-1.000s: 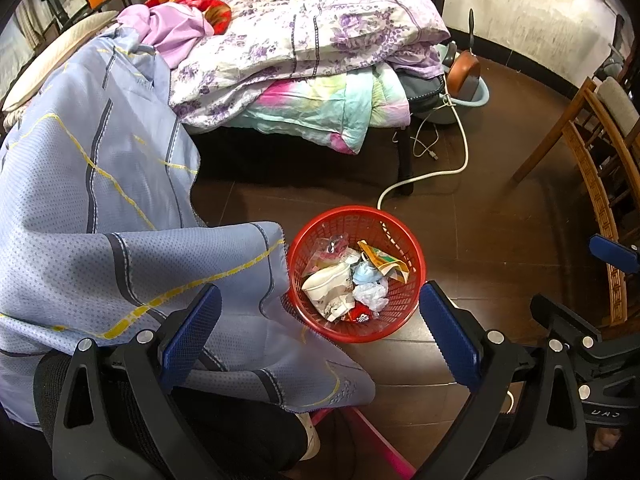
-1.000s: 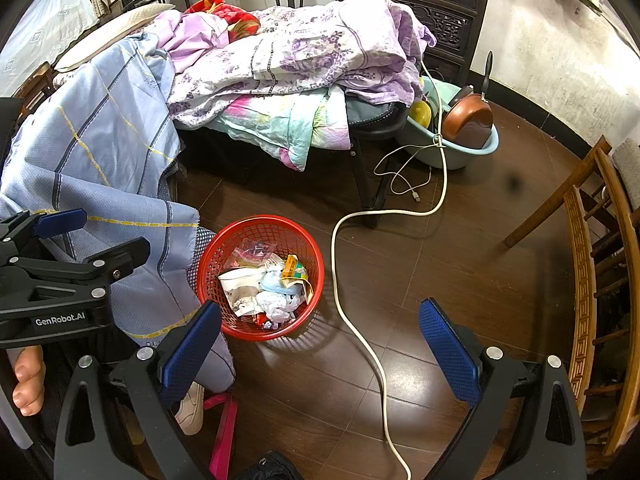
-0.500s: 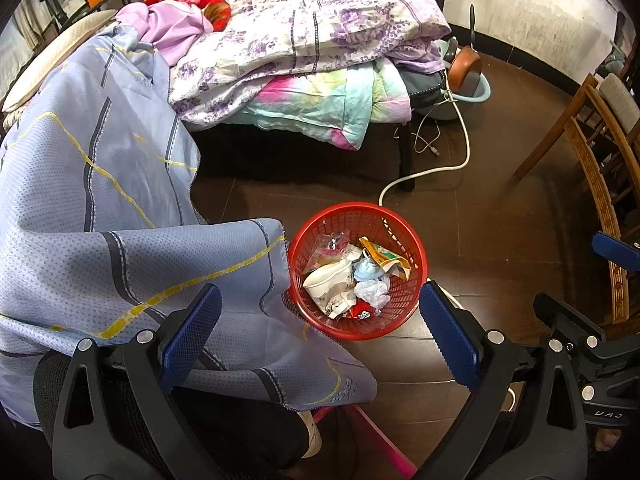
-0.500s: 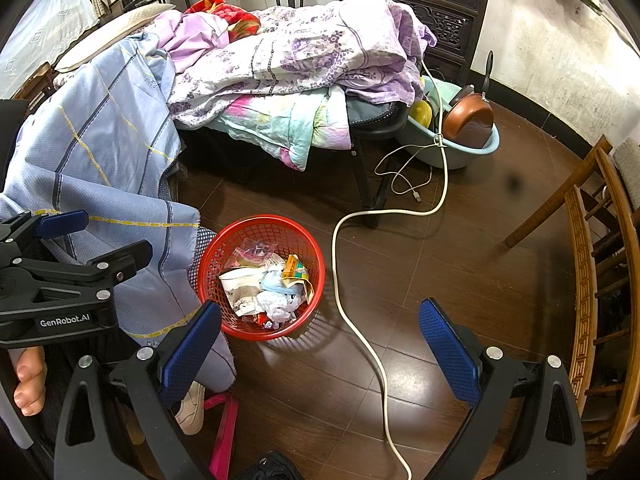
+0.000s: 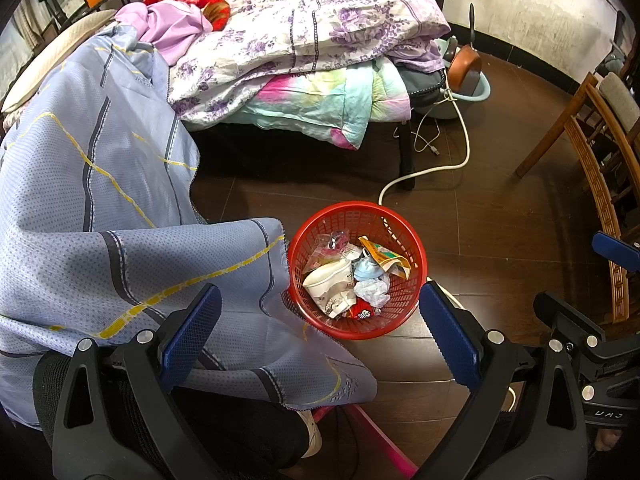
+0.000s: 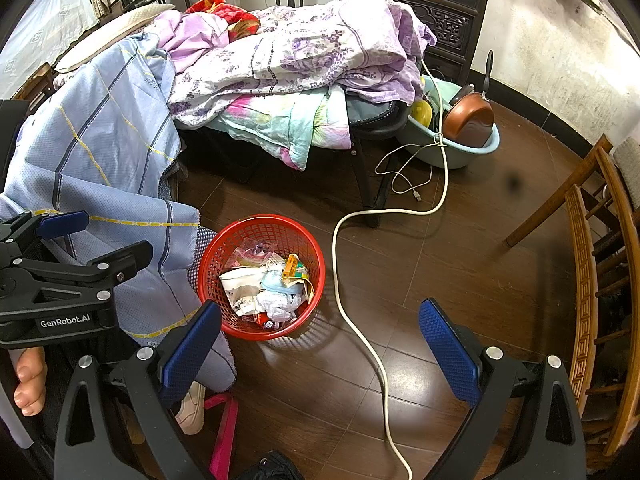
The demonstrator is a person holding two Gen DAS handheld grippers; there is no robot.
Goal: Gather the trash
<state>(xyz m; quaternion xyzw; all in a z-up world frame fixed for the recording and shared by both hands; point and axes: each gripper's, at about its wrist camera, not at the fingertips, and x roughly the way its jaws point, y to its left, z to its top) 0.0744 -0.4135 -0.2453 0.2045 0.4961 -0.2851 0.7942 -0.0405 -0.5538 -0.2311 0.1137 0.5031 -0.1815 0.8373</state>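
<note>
Both claws, the left gripper point(image 5: 320, 332) and right gripper point(image 6: 320, 340), are held spread wide, with nothing gripped. A red basket point(image 5: 356, 330) of trash point(image 5: 348, 276) is seen at 12 o'clock; its rim should be approached squarely, clear of the blue sheet point(image 5: 120, 208).

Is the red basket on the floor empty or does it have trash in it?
It has trash in it: the red basket stands upright, with crumpled paper and wrappers covering its bottom.

Left gripper point(image 6: 60, 232) body, right wrist view: "GenRobot.AI", white lettering.
Right gripper point(image 5: 616, 248) body, left wrist view: lettering, not legible.
</note>
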